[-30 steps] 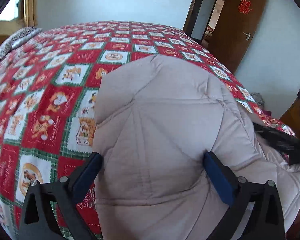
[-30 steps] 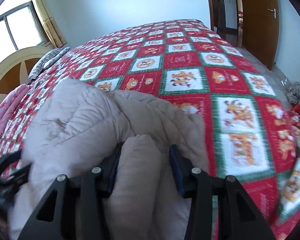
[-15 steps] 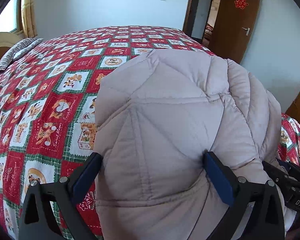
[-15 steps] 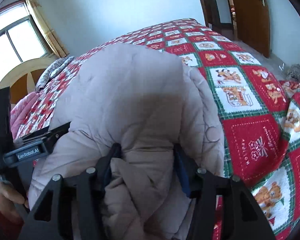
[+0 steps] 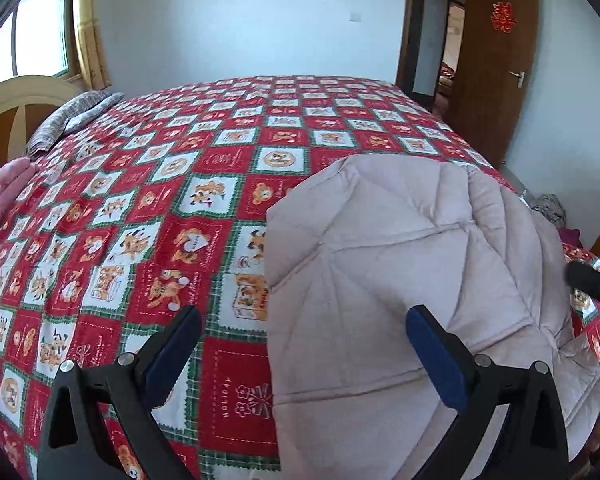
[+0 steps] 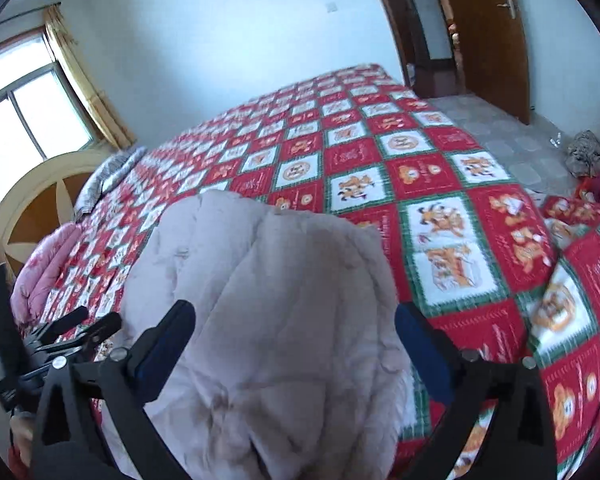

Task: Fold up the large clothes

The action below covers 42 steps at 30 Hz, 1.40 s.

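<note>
A beige padded jacket (image 5: 400, 280) lies folded in a bundle on the red Christmas-patterned bedspread (image 5: 160, 240), near the bed's front edge. My left gripper (image 5: 304, 344) hovers open above the jacket's left edge. One of its fingers is over the bedspread and the other over the jacket, and neither presses on the cloth. In the right wrist view the jacket (image 6: 268, 300) bulges up between the fingers of my right gripper (image 6: 292, 340). Its jaws are opening wide and the pads stand off the cloth. The left gripper (image 6: 52, 344) shows at that view's left edge.
A pink quilt (image 5: 0, 200) and a striped pillow (image 5: 72, 116) lie by the wooden headboard (image 5: 16, 108) at the left. A brown door (image 5: 496, 68) stands open on the right. A grey bundle (image 6: 586, 154) sits on the tiled floor beyond the bed.
The right jaws have spread from a tight pinch on a jacket fold to wide open, letting it go. Both grippers rose and drew back, and the jacket settled lower on the bed.
</note>
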Each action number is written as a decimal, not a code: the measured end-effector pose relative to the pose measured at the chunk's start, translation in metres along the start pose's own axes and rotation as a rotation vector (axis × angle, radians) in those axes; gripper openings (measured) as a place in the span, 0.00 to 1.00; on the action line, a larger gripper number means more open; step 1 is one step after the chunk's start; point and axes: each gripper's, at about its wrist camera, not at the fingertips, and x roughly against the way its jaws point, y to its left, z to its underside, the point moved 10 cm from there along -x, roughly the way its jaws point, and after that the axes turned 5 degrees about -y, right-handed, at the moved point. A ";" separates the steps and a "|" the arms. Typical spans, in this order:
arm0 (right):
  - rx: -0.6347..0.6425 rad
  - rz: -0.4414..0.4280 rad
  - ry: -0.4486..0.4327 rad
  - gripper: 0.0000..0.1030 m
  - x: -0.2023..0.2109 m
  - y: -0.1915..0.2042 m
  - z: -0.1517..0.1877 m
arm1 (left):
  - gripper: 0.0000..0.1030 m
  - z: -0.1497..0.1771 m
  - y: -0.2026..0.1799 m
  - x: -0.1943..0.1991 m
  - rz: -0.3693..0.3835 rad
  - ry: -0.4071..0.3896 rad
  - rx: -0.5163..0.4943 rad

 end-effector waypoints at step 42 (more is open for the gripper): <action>-0.124 -0.332 0.220 0.96 -0.056 0.002 0.049 | 0.97 0.042 -0.079 -0.048 0.760 0.168 0.234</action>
